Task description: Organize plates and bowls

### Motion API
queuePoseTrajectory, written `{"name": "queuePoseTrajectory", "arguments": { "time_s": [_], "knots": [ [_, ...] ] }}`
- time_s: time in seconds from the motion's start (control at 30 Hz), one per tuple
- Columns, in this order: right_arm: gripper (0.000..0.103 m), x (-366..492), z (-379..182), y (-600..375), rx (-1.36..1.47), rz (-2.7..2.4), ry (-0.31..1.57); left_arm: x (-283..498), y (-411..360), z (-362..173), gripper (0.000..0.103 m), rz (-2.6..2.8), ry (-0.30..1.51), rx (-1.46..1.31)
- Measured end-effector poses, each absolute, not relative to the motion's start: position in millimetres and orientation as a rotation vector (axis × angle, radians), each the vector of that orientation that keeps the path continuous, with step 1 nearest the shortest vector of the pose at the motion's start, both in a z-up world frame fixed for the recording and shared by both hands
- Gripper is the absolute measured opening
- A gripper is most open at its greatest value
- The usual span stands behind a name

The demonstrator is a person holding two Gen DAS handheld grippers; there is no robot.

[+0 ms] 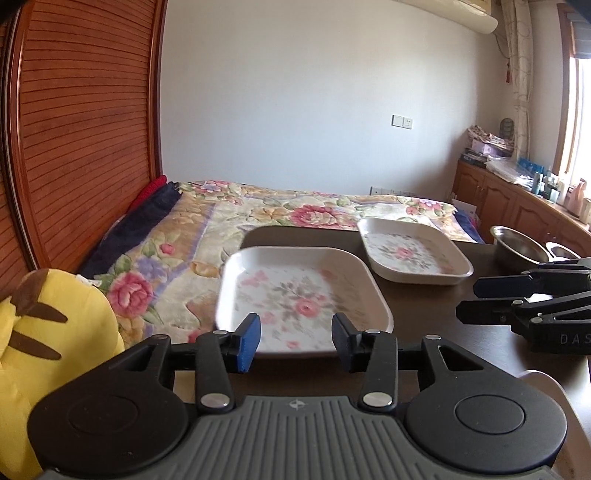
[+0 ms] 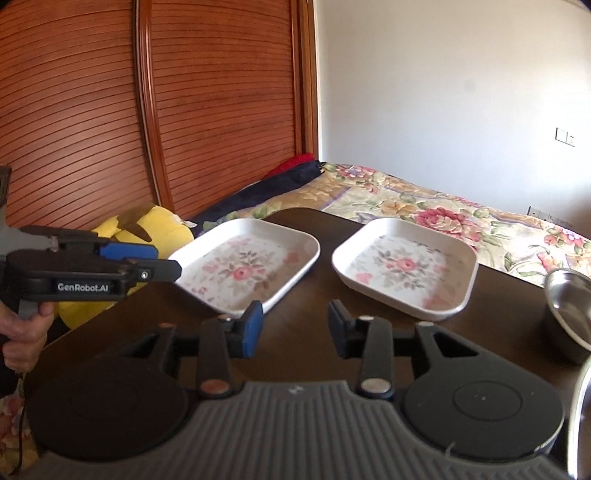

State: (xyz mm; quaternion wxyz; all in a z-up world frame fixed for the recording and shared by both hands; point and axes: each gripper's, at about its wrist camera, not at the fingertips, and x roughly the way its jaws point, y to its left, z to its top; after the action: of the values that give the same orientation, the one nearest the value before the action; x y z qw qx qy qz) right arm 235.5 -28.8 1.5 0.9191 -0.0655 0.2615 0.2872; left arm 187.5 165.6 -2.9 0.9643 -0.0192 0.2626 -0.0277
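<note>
A bedroom in a home. A bed (image 1: 295, 210) with a flowered quilt runs along a plain white wall, and folded red and dark clothes lie at its far-left edge beside a slatted wooden wardrobe door (image 1: 85, 110). A yellow plush toy (image 1: 48, 332) sits near the dark surface (image 1: 443, 321). Low wooden cabinets (image 1: 509, 206) under a curtained window (image 1: 576, 110) carry bottles and stacked papers. An air conditioner (image 1: 461, 14) hangs high on the wall, with a wall switch (image 1: 402, 122) below it.

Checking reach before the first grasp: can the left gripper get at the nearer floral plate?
Probably yes. The left gripper is open, facing the near floral plate's rim, with nothing between them.
</note>
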Motion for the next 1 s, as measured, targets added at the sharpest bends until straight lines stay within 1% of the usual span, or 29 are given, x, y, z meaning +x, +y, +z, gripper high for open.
{"name": "queuePoseTrajectory", "arguments": {
  "time_s": [0.2, 0.6, 0.67, 0.73, 0.83, 1.0],
  "knots": [
    [0.04, 258, 0, -16, -0.098, 0.6, 0.577, 205, 184, -5, 0.046, -0.039, 0.536, -0.031],
    [0.04, 291, -10, 9, -0.116, 0.584, 0.633, 240, 205, -14, 0.046, -0.036, 0.558, -0.034],
    [0.04, 296, -13, 11, -0.116, 0.581, 0.647, 245, 207, -17, 0.045, -0.042, 0.568, -0.037],
    [0.04, 299, -16, 12, -0.111, 0.584, 0.664, 250, 209, -21, 0.041, -0.041, 0.578, -0.033],
    [0.04, 301, -18, 15, -0.124, 0.585, 0.673, 256, 212, -26, 0.039, -0.044, 0.591, -0.035],
    [0.04, 306, -20, 20, -0.135, 0.591, 0.689, 261, 216, -30, 0.036, -0.046, 0.609, -0.05]
  ]
}}
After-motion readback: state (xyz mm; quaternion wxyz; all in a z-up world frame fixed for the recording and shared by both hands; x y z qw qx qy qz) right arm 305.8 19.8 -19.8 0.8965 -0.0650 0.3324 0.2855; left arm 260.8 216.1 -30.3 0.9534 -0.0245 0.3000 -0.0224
